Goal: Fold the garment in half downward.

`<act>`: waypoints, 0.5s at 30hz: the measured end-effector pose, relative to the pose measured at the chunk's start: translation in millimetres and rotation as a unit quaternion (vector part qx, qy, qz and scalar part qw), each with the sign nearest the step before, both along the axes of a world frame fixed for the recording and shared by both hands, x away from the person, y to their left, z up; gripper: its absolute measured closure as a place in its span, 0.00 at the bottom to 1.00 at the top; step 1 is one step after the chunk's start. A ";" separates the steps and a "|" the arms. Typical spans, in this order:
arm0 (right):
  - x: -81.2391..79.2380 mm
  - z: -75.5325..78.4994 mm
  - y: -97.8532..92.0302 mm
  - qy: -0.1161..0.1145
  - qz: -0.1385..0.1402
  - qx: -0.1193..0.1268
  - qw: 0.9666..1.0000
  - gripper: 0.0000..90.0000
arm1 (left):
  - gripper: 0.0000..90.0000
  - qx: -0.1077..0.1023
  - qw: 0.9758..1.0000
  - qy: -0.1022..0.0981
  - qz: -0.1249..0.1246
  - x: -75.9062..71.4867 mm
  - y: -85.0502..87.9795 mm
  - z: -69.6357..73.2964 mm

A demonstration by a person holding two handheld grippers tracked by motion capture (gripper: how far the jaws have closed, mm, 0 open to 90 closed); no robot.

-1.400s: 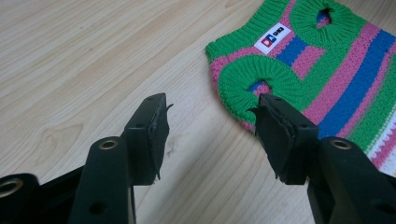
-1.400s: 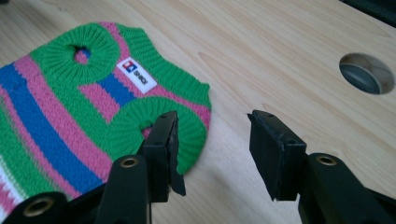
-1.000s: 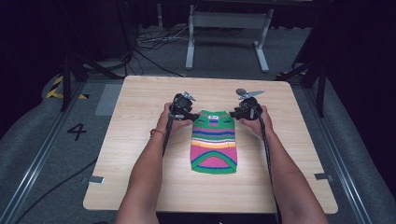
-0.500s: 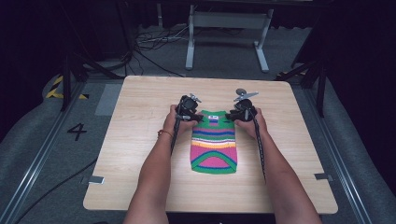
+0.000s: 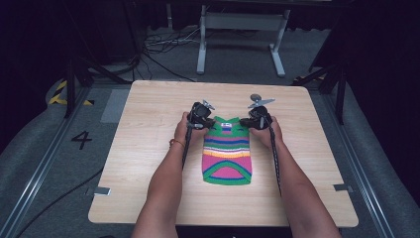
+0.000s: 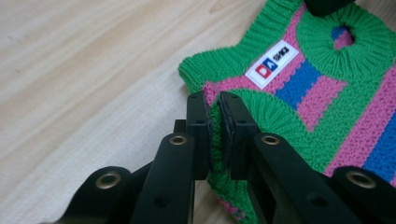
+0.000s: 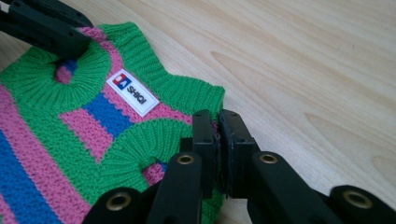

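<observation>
From the near edge of the wooden table [image 5: 148,163] the person's two forearms reach forward, one on each side of a small striped knitted sweater [image 5: 227,151] that lies flat near the middle of the tabletop, its hem toward the person and its neck pointing away. The left hand [image 5: 184,130] holds the left gripper [image 5: 204,116] at the sweater's far left corner, and the right hand [image 5: 265,135] holds the right gripper [image 5: 250,118] at the far right corner, so the garment sits between the two tools. In the left gripper view the two black jaws are clamped on the green ribbed edge of the shoulder by the armhole, a thin fold of knit pinched between them, with the white label [image 6: 272,63] just beyond. In the right gripper view the jaws are likewise closed tight on the opposite shoulder edge, the fabric squeezed between the pads, the label [image 7: 133,92] a little farther up the chest. A black cable trails back along each forearm. Past the table's far edge stand a grey metal frame [image 5: 241,34] and loose cables on the dark floor [image 5: 163,49].
</observation>
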State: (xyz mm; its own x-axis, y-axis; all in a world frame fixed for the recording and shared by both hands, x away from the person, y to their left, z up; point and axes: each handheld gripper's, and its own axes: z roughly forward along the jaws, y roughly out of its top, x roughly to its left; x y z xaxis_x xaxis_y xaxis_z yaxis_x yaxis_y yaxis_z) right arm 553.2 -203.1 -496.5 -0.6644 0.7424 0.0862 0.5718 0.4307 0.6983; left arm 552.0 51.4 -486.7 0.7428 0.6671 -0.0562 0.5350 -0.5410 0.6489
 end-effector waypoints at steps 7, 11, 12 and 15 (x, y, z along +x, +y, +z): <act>-2.9 20.8 -2.8 -0.023 0.016 0.020 0.999 0.96 | 0.92 -0.004 0.999 -0.027 -0.021 -7.5 2.5 18.9; -13.6 34.0 -3.1 -0.043 0.040 0.027 0.998 0.96 | 0.92 0.006 0.997 -0.061 -0.041 -25.1 4.3 30.6; -17.0 36.2 -3.7 -0.047 0.046 0.027 0.997 0.96 | 0.92 0.005 0.997 -0.066 -0.045 -29.3 5.0 32.2; -25.6 40.6 -7.7 -0.055 0.053 0.036 0.996 0.96 | 0.92 -0.001 0.995 -0.079 -0.066 -44.9 9.9 36.4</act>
State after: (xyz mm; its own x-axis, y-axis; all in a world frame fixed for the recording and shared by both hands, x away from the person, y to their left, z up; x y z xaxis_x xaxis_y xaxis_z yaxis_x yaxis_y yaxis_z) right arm 527.6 -210.8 -455.9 -0.7477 0.6614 0.0589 0.4431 0.4310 0.7861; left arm 507.1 61.2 -450.3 0.8234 0.5634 0.0674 0.3508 -0.5988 0.7200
